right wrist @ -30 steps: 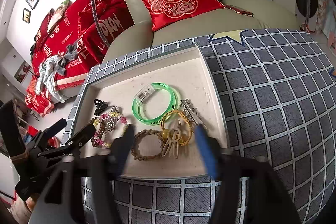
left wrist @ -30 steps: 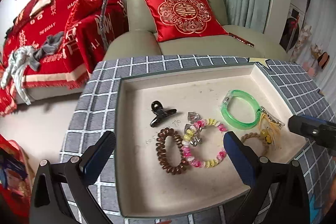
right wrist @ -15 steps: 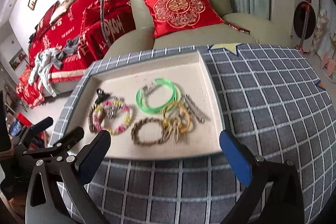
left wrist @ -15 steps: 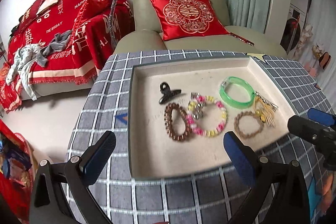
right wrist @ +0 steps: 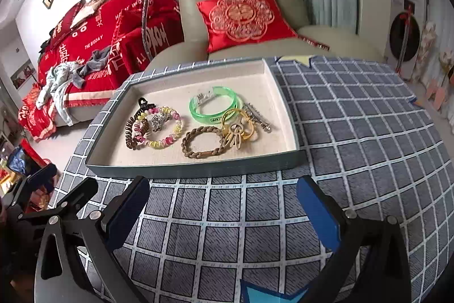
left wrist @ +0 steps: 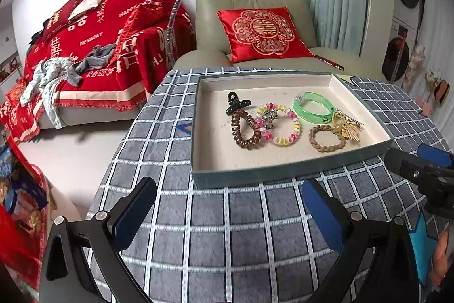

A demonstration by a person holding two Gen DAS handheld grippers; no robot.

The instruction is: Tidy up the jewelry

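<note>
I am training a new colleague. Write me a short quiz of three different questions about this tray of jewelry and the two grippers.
1. True or false: the right gripper holds the green bangle.
2. Which item lies nearest the tray's left wall in the right wrist view: A) black hair clip, B) braided bracelet, C) silver clip?
3. Fill in: the bead bracelet overlaps the ____ coil hair tie.

Key: 1. False; both it and the left gripper are open and empty, above the checked cloth in front of the tray. 2. A. 3. brown.
</note>
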